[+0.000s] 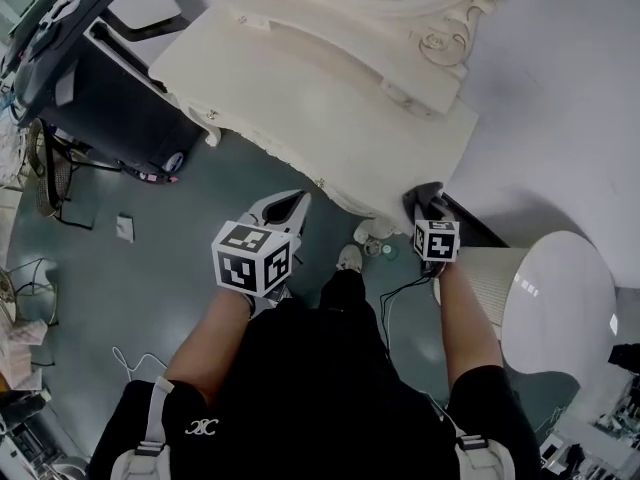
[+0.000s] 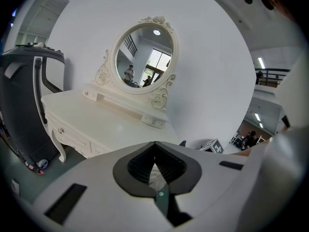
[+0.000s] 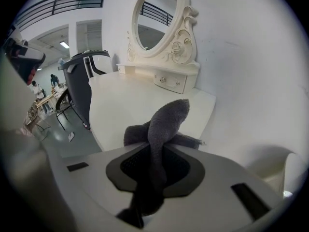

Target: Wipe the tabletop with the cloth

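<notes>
Centre frame, dark grey cloth (image 3: pixel 166 120): coarse, nubbly terry weave, matt. Behind it, cream-white dressing table top (image 3: pixel 125 100): smooth painted finish, soft sheen. Upper centre, oval mirror (image 2: pixel 143 57): glossy glass.

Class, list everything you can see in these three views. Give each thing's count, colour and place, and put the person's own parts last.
dressing table: one, cream, against the wall straight ahead
mirror: one, oval with a carved cream frame, at the back of the table
cloth: one, dark grey, by the table's near right corner
chair: one, black, left of the table
round stool: one, white, on the floor at the right; it may be some other stand
floor: grey-green
wall: white
left gripper: one, white, fingers together with nothing between them, in front of the table's edge
right gripper: one, white, fingers shut on the cloth
</notes>
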`<state>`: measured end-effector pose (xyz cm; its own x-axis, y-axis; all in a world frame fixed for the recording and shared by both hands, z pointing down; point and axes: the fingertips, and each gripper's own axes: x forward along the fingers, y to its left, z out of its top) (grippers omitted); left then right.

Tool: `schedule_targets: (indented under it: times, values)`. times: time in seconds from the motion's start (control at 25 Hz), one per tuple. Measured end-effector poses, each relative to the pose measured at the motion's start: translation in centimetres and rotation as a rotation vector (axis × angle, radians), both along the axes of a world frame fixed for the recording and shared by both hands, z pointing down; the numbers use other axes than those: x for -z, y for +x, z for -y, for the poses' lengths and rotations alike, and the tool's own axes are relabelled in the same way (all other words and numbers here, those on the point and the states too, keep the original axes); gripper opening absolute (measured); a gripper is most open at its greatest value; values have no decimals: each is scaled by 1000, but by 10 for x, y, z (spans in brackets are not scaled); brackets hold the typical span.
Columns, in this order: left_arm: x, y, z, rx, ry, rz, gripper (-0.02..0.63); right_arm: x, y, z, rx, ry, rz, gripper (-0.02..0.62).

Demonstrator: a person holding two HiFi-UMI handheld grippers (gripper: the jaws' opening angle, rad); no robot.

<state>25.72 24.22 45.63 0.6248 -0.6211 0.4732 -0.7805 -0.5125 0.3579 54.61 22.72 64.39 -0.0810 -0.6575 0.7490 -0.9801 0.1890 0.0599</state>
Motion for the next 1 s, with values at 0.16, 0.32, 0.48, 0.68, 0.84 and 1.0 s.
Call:
schedule_targets:
  times: [0.16,0.32,0.48,0.68,0.84,1.0]
  values:
    - [-2,-24,-18,-30,11,-6,8,-2,-12,-18,-66,-15,-7,77]
    - [1,-53,-32,-40,19,-20,8,2,-11,-23,-236,-18,-11,75]
    - [5,-74,-39,-34,26,-37,8,1,-5,-20,-405,-39,24,77]
    - [4,-94,-36,-18,17,-46,8,1,1,-21,-542,-42,71,77]
    - [-7,-108,-21,-17,-1,-37,8,4,2,-23,-603,-3,74,77]
    - [-16,-119,7,-48,-10,-1,8,6,-1,-27,-686,27,94,77]
